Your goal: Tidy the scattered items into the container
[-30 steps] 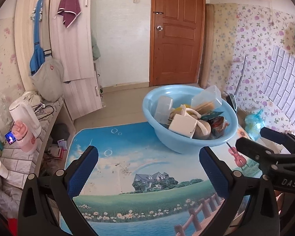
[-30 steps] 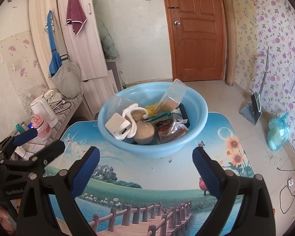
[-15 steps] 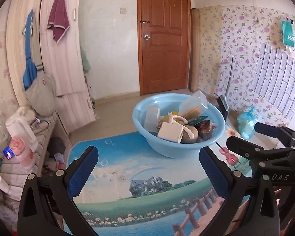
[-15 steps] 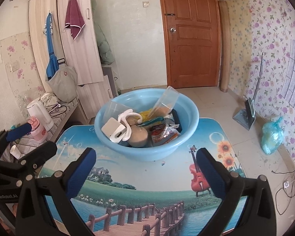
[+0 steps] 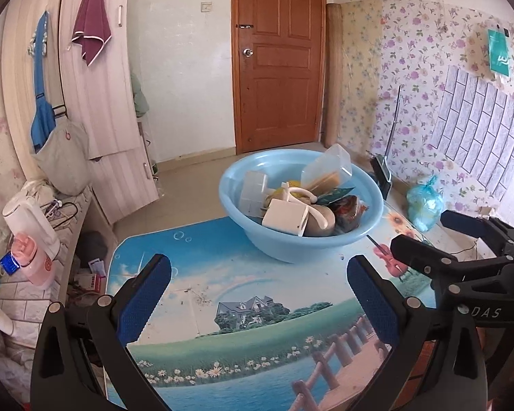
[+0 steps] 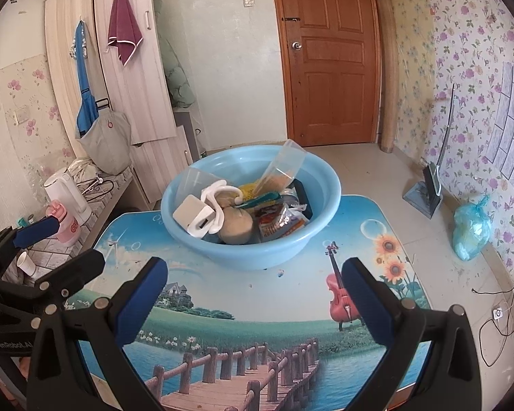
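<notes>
My left claw and right claw hang spread and empty; ahead, the heaped basin could spill if nudged.

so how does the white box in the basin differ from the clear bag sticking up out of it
The white box is opaque and rigid, lying low among the other items at the near left of the blue basin. The clear bag is see-through and soft, shows tan contents, and stands tilted with its top above the far rim. Both sit inside the basin, and neither claw touches them.
</notes>
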Demonstrator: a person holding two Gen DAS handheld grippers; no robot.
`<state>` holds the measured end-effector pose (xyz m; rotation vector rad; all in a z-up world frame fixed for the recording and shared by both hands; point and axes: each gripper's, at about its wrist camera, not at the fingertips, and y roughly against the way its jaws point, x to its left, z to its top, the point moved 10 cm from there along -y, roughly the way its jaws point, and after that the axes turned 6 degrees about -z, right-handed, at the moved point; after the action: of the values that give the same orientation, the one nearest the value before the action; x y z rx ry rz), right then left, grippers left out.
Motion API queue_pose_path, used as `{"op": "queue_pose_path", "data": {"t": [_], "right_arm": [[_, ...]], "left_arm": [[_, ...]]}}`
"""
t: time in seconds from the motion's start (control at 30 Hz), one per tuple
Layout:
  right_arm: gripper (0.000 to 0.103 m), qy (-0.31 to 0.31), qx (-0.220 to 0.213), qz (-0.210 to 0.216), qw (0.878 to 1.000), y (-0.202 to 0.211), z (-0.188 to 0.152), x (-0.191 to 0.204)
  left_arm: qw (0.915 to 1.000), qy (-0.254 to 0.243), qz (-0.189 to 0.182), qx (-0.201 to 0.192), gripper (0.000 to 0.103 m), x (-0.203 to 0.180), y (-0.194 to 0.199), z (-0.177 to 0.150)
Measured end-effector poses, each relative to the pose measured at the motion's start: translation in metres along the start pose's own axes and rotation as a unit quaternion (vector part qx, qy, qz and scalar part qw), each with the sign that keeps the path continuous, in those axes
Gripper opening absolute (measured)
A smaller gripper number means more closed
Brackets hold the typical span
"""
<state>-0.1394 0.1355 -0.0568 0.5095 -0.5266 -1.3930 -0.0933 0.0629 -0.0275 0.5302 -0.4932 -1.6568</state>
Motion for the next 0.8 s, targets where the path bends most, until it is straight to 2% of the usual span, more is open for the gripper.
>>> {"op": "queue_pose_path", "data": {"t": [0.23,0.53,0.8], "right_arm": [[0.103,0.003,0.001,-0.002,1.000,0.000,-0.001,0.000],[0.103,0.009,0.005,-0.001,1.000,-0.002,-0.006,0.002],[0.103,0.011,0.008,-0.002,1.000,-0.002,-0.008,0.003]], "left_arm": [[0.9999,-0.012,0.004,0.002,0.103,-0.002,0.001,0.000],[0.9998,-0.008,-0.021,0.002,0.103,-0.008,0.001,-0.002],[0.9996,-0.021,-0.020,-0.001,0.103,-0.014,0.003,-0.003]]}}
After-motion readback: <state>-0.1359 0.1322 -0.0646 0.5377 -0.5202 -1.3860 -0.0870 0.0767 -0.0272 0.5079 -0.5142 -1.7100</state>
